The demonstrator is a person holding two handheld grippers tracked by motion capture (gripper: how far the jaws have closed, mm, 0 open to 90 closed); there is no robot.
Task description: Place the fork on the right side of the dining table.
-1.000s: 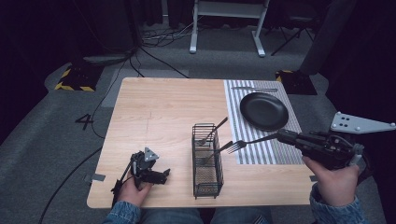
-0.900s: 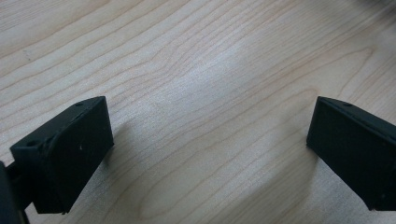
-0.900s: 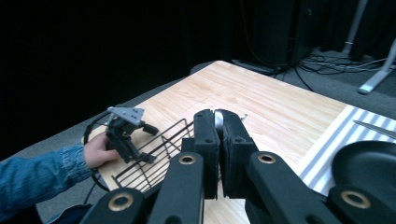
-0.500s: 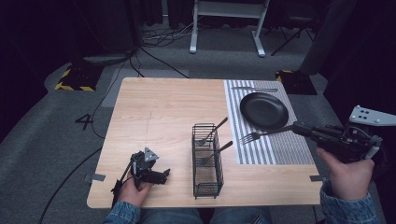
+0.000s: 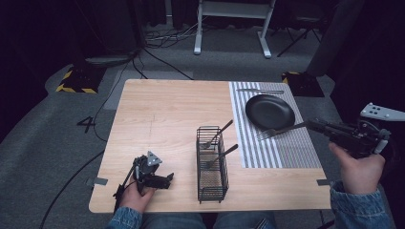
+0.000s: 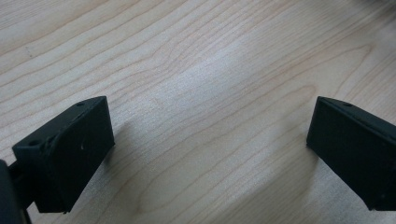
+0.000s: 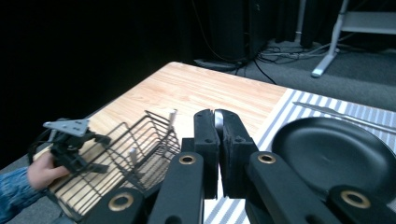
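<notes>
Item one: my left claw (image 5: 165, 180), resting on the bench near its front left corner, jaws standing wide apart with bare wood between them. Item two: wire basket (image 5: 211, 164), upright near the middle of the front edge, holding two pieces of cutlery (image 5: 217, 135) whose handles lean out toward the right. Item three: striped mat (image 5: 274, 136), laid along the right side of the bench. Item four: black plate (image 5: 269, 111), on the mat's far half, with a knife (image 5: 260, 90) lying beyond it by the far edge. Item five: fork (image 5: 282, 130), tines pointing left over the mat just in front of the plate, its handle clamped in my right claw (image 5: 315, 125), jaws pressed together on it past the bench's right edge.
</notes>
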